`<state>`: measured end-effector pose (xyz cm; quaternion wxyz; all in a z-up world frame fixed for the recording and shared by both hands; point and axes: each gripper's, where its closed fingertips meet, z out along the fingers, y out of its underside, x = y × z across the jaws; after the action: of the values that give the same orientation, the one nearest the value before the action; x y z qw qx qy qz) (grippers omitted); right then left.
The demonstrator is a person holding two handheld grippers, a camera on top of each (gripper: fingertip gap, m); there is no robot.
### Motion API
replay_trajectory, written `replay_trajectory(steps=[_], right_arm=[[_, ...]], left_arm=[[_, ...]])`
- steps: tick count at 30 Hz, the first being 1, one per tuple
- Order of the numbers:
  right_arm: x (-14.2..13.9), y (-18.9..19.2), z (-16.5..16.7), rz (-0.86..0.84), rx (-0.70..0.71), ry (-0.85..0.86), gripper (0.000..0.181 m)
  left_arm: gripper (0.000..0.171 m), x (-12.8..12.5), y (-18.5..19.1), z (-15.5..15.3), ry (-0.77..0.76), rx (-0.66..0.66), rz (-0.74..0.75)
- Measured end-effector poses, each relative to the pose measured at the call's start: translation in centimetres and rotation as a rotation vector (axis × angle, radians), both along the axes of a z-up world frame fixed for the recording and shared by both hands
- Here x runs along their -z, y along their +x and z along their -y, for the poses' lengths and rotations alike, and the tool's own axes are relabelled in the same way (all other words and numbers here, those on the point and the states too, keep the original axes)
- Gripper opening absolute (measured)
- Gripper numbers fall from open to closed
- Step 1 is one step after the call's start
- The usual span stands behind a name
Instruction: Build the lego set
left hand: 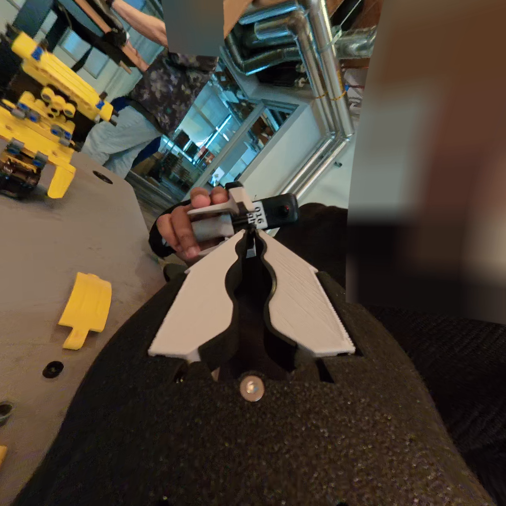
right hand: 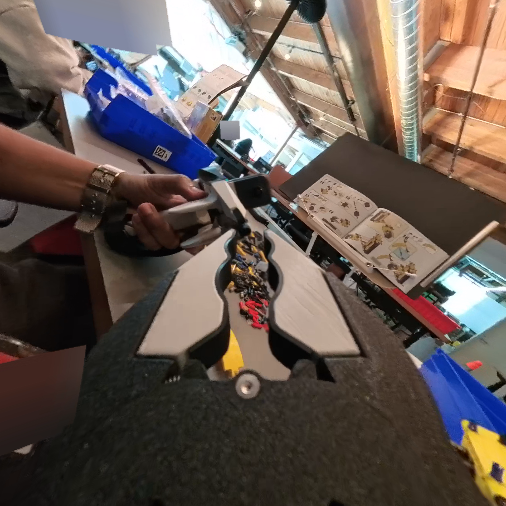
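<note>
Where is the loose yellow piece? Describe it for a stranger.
Start at the grey table in the left wrist view, with the big yellow model at its far end. Nearer, left of the left gripper, lies the loose yellow piece: flat, ridged, with a short tab.

A workshop or maker space: exposed wooden ceiling joists (right hand: 315, 90) and a ribbed silver duct (right hand: 408, 82) at upper right, shiny metal pipes (left hand: 315, 68) at the top, blue plastic parts bins (right hand: 153, 134) on a grey worktable (right hand: 90, 131), an open building-instruction booklet (right hand: 364, 232) at right.
</note>
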<state>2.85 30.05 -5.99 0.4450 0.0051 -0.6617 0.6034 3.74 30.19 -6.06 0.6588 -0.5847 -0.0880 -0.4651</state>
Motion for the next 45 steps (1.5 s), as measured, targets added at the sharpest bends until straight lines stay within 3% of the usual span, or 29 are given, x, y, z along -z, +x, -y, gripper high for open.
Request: replay_trajectory(steps=[8, 30, 35, 45], right_arm=[[0.1, -0.2, -1.1, 0.01, -0.016, -0.072, 0.019], [1.7, 0.6, -0.5, 0.107, -0.115, -0.001, 0.005], [1.7, 0.5, -0.5, 0.192, -0.164, -0.018, 0.005], [1.6, 0.8, -0.6, 0.141, -0.164, -0.024, 0.006]], left_arm=[[0.004, 0.4, -1.1, -0.2, -0.026, -0.085, -0.032], [0.004, 1.8, 0.3, -1.2, -0.115, -0.058, -0.133], [0.004, 1.8, 0.3, -1.2, -0.117, -0.058, -0.132], [0.004, 1.7, 0.3, -1.2, -0.108, -0.05, -0.126]])
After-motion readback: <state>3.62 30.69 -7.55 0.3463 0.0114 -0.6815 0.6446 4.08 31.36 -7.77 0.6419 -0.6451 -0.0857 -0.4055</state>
